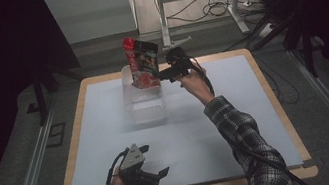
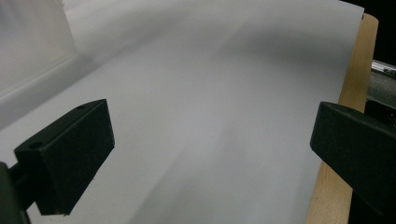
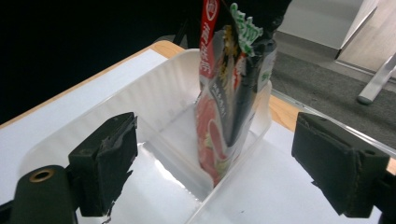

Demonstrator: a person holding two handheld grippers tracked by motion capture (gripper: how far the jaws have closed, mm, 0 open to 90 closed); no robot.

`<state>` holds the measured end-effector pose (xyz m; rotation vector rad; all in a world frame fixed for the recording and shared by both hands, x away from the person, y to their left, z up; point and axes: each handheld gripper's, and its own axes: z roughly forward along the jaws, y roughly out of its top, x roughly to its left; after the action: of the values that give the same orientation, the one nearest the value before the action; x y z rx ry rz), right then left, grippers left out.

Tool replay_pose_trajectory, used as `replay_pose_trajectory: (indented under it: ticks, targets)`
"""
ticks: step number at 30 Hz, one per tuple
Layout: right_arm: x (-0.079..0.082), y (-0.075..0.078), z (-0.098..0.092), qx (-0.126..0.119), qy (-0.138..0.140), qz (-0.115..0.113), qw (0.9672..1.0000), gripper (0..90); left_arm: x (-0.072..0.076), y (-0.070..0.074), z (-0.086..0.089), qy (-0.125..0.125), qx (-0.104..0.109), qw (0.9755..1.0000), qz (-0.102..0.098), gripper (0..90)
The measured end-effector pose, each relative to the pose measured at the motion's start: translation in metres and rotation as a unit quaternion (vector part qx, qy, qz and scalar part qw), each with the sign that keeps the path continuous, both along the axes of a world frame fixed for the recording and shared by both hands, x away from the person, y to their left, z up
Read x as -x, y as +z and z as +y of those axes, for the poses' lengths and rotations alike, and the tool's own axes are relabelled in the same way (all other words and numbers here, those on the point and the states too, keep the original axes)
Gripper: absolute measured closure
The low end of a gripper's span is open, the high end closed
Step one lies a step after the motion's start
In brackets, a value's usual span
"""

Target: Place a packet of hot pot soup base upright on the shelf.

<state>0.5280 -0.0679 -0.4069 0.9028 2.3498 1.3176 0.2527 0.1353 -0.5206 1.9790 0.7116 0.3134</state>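
From the high view, I look down on a desk [image 1: 111, 152] with a pale surface and a wooden edge. A clear plastic bin [image 1: 145, 107] sits toward the far side, left of centre. A red and black snack packet [image 1: 143, 61] stands upright in the bin's far end, leaning slightly, its top well above the rim. My right gripper [image 1: 162, 76] is held just beside the packet on its right, at the end of an outstretched arm in a plaid sleeve [image 1: 240, 133]. Its fingers point at the packet without touching it. My left gripper [image 1: 154, 162] hovers low near the desk's near edge, well apart from the bin, with its fingers spread.

In the left gripper view, the two black fingers [image 2: 65, 158] stand wide apart with bare desk surface between them. The wooden edge runs along the right, and a blurred wall of the bin [image 2: 32, 56] shows at upper left.

In the right gripper view, the fingers [image 3: 105, 163] are wide open and hold nothing. Between and beyond them the packet [image 3: 224, 107] stands on end in the far end of the bin [image 3: 154, 93], resting against its far wall. The packet is red and white with dark panels and green at the top.
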Motion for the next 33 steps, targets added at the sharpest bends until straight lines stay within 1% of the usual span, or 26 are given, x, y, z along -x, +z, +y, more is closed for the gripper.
replay_pose_trajectory:
  ticks: [4,8,11,15,20,23,26,33]
  targets:
    - [0.01,0.002,-0.003,0.004,0.003,-0.004,1.0,14.3,0.0,0.0,0.0,0.0,-0.003,1.0,0.001,0.0]
    - [0.017,0.003,-0.006,0.005,0.006,0.0,1.0,13.1,0.0,-0.001,-0.001,-0.002,-0.005,1.0,0.001,0.0]
    - [0.023,0.001,-0.009,0.009,0.007,-0.002,0.9999,12.2,0.0,-0.001,-0.001,-0.002,-0.007,1.0,0.0,0.0]
    - [0.029,-0.002,-0.013,0.01,0.007,-0.002,0.9999,11.0,0.0,-0.001,-0.001,0.0,-0.008,1.0,0.0,0.0]
    - [0.036,-0.007,-0.019,0.005,0.006,0.004,1.0,9.4,0.0,-0.001,-0.001,0.0,-0.01,1.0,0.002,0.0]
    - [0.04,-0.011,-0.022,0.006,0.005,0.008,0.9999,8.8,0.0,-0.001,0.0,0.007,-0.008,0.9999,0.001,0.0]
    - [0.044,-0.015,-0.024,0.009,0.006,0.008,0.9999,8.4,-0.001,-0.001,0.001,0.008,-0.004,1.0,0.005,0.0]
    - [0.055,-0.022,-0.028,0.023,0.009,0.006,0.9997,8.0,0.0,-0.001,-0.001,0.003,-0.008,1.0,0.003,0.0]
